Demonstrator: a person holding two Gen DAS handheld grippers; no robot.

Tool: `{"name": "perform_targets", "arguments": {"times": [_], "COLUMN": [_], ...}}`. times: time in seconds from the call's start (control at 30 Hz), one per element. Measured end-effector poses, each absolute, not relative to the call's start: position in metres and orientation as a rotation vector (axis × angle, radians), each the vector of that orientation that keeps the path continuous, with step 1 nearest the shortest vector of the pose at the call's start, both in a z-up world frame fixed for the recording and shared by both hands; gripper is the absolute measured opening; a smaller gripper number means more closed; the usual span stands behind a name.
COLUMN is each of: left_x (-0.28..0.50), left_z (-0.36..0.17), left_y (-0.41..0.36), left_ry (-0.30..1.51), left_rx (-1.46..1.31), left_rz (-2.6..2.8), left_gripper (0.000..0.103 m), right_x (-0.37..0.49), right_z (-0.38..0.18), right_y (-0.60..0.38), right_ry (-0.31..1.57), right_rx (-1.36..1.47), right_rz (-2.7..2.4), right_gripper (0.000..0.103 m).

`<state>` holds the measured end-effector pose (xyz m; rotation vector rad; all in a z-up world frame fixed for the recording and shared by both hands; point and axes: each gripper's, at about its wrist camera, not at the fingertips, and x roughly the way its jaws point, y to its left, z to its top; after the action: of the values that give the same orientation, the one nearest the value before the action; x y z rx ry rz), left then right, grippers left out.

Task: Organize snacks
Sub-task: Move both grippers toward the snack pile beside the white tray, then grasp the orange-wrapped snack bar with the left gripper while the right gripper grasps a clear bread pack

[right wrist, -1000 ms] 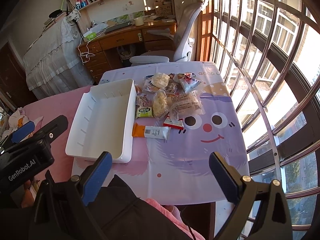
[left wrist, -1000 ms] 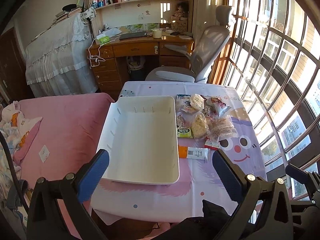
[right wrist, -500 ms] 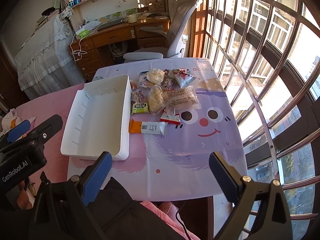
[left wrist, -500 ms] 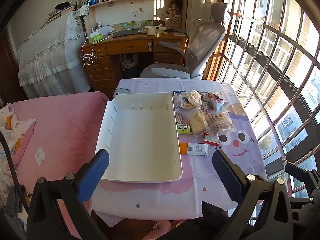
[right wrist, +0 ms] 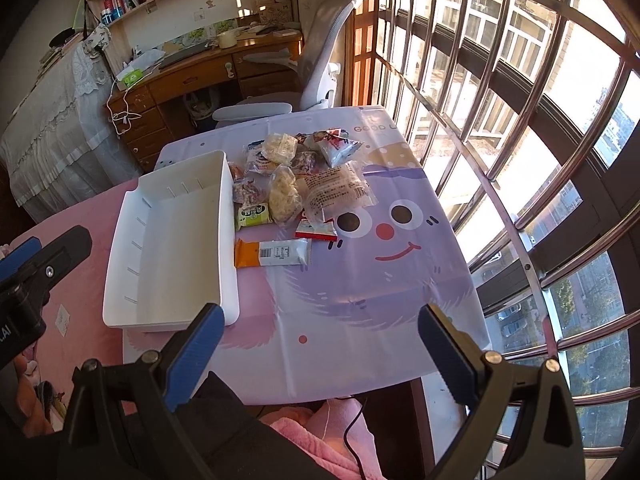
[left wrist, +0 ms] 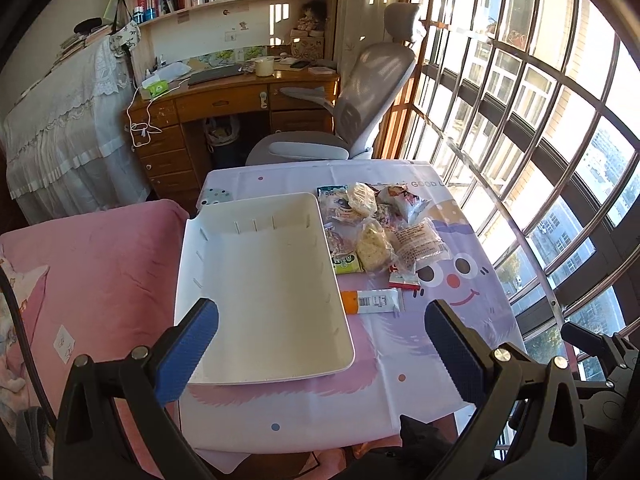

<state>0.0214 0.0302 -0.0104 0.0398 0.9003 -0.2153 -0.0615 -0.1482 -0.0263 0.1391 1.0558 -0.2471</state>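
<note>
Nothing is sorted yet: the white tray (left wrist: pixel 264 288) sits empty on the bench, the snack packets (right wrist: pixel 296 184) heaped just beside it at three o'clock, while left claw (left wrist: pixel 320 344) and right claw (right wrist: pixel 316 344) hover wide, empty

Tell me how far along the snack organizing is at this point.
Nothing is sorted yet: the white bin holds no snacks. Nothing is in hand; the left gripper and right gripper are both open and held above the table. All the snack packets, including the orange-ended bar, lie beside the bin and remain to be moved.
</note>
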Motion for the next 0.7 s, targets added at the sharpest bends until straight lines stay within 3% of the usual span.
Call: {"name": "perform_targets", "arguments": {"times": [0.7], "left_x": [0.068], "left_z": [-0.037], "left_y": [-0.053], "left_ry": [1.055], "left_rx": [-0.115], "left_rz": [-0.151], "left_gripper": [0.103], "right_x": [-0.007], "right_z": [-0.030], "right_y": [-0.234], "right_ry": [0.926], "right_rx": [0.002], "right_rz": [-0.069], "right_gripper": [0.098]}}
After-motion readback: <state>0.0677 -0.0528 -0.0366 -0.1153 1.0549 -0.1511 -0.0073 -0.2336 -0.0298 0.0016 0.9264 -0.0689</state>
